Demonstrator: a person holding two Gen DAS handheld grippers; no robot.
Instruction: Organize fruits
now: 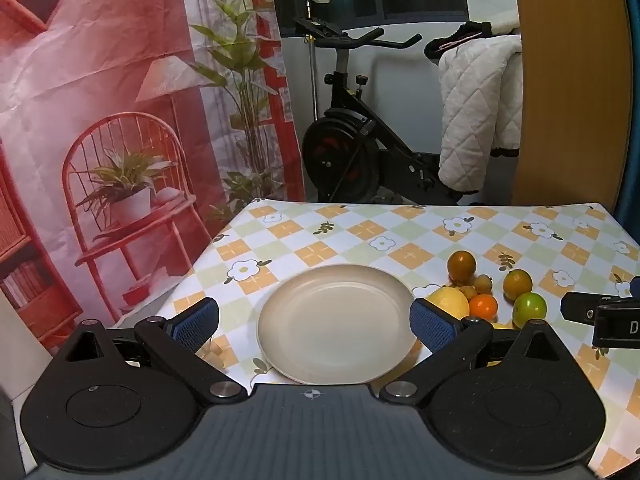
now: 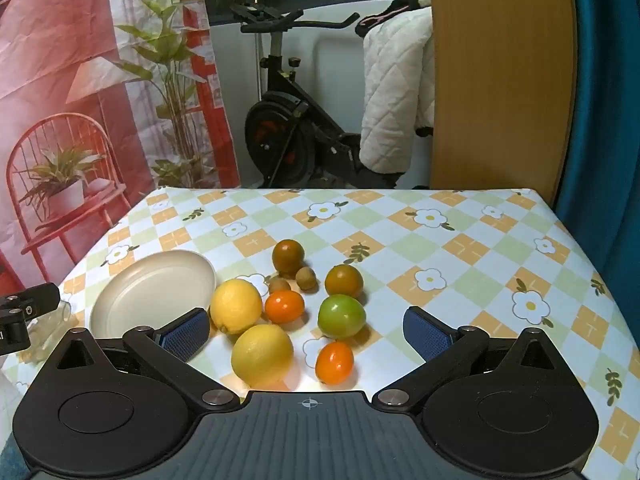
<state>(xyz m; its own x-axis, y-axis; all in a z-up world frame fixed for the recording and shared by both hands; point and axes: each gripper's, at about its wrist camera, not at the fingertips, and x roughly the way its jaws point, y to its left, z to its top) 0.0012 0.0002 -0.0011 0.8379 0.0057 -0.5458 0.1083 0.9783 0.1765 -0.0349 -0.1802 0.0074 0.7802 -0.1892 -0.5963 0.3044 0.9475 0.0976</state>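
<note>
So I'm running both claws over the table with the flower-check tablecloth (image 2: 460, 248) right now. My left gripper (image 1: 314, 322) is hanging wide open with nothing in it, pads spread to either side of the beige plate (image 1: 336, 328), which is sitting bare on the cloth dead ahead at 12 o'clock in that view. My right gripper (image 2: 306, 334) is gaping wide open too, not gripping anything, hovering over the fruit pile.

In the right wrist view, the fruit is all lying on the cloth, none on the plate. Nearest me, a big yellow lemon (image 2: 262, 355) is sitting at about 6 o'clock of the cluster, with a small orange fruit (image 2: 334, 362) just beside it at its 3 o'clock. A second lemon (image 2: 236, 306) is lying near the plate's rim at its 3 o'clock. A green fruit (image 2: 341, 317) is resting mid-pile, another small orange fruit (image 2: 284, 306) at its 9 o'clock. Further out at 12 o'clock, two brownish-orange round fruits (image 2: 288, 256) and two little tan ones (image 2: 306, 278) are sitting close together.

An exercise bike (image 2: 288, 136) is standing beyond the table.
</note>
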